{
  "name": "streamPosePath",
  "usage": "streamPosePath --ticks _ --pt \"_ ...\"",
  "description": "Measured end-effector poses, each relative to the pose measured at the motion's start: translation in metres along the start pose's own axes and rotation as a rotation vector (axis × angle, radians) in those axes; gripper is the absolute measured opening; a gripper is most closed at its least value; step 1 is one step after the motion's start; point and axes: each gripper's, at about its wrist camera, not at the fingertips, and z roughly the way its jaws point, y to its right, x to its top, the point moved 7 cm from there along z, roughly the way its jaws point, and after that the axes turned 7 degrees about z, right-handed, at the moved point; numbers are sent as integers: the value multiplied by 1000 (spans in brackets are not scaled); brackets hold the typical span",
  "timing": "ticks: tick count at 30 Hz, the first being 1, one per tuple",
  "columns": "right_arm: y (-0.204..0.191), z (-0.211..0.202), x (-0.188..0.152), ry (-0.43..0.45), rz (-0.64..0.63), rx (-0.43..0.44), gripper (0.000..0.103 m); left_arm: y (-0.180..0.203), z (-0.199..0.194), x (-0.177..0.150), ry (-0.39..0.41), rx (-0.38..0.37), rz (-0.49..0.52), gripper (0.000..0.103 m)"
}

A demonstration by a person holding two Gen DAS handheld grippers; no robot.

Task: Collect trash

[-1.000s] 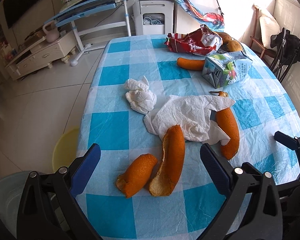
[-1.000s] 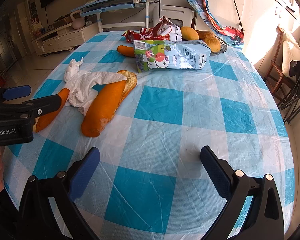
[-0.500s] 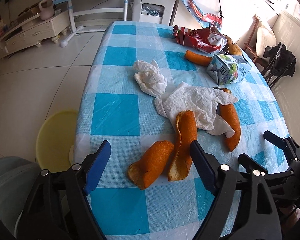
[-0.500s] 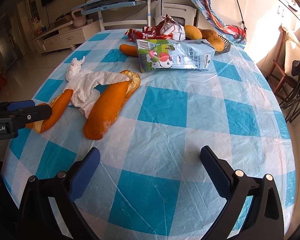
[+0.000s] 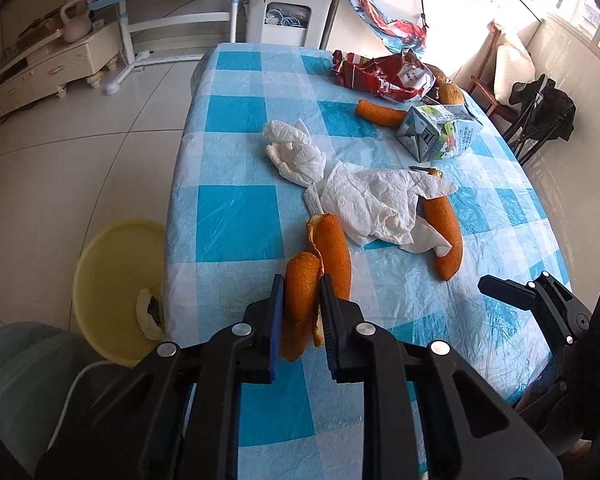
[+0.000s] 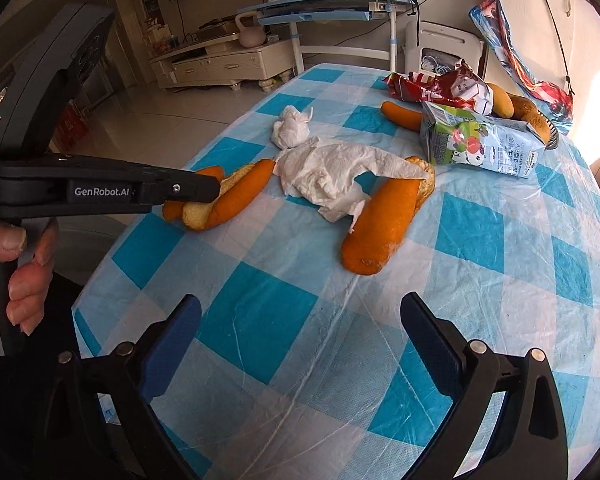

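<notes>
- Left gripper (image 5: 300,312) just closed in, fingers (image 5: 277,320) narrow and pressed on short orange peel (image 5: 300,300) at near left edge of table (image 5: 236,236).
- Long curled peel (image 5: 334,254) just beside held peel, touching it, lying on table.
- Flat white paper towel (image 5: 372,200) beyond held peel, draped over top of third peel (image 5: 444,240); that peel right of held peel.
- Crumpled tissue (image 5: 296,152) past paper towel, well beyond held peel.
- Crushed milk carton (image 5: 440,132), fourth peel (image 5: 380,111) and red snack bag (image 5: 384,76) at far right of table, well apart from held peel.
- Yellow bin (image 5: 116,288) on floor just left of table, near held peel, some trash inside.
- Right gripper (image 6: 300,340) with fingers wide, nothing between, over bare cloth on near side of table, right of held peel.
- Hand (image 6: 20,264) on left gripper handle, seen in right wrist view.
</notes>
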Motion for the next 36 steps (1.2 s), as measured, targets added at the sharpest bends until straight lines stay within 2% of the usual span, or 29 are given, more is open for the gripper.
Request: streamPosePath --ticks 2,3,5,6,8,9,13,17,19,22,26,29,31,34,36 --pt "-11 5 3 -9 9 36 94 0 -2 -1 -10 -43 -15 17" --pt "-16 7 4 -10 7 45 94 4 2 -4 -43 -69 0 17" --pt "-22 12 4 -18 3 44 90 14 11 -13 -93 -71 54 17" --pt "-25 15 3 -27 -1 40 89 18 11 -14 -89 -60 77 18" --pt "-26 16 0 -31 -12 23 87 22 8 -14 -88 -119 56 18" --pt "-25 15 -1 -30 -11 18 86 20 5 -12 -75 -125 38 18" --pt "-18 12 6 -12 35 18 86 6 -12 -2 -3 -85 -11 18" --pt "-22 19 20 1 80 45 81 -5 -23 2 34 -59 -37 18" --pt "-27 27 26 -2 111 69 80 -5 -25 2 33 -79 -38 18" --pt "-36 37 28 -5 105 60 78 0 -16 -3 -16 -89 -10 18" --pt "-40 40 30 12 96 43 78 -2 -21 0 11 -89 -31 18" --pt "-36 40 33 21 107 34 70 -10 -26 2 36 -75 -65 18" --pt "-34 41 36 23 121 34 59 -15 -28 3 46 -89 -93 19" --pt "-36 41 34 14 96 11 52 -15 -25 2 29 -118 -113 19" --pt "-34 36 30 7 68 -44 50 -12 -21 0 11 -113 -97 20"
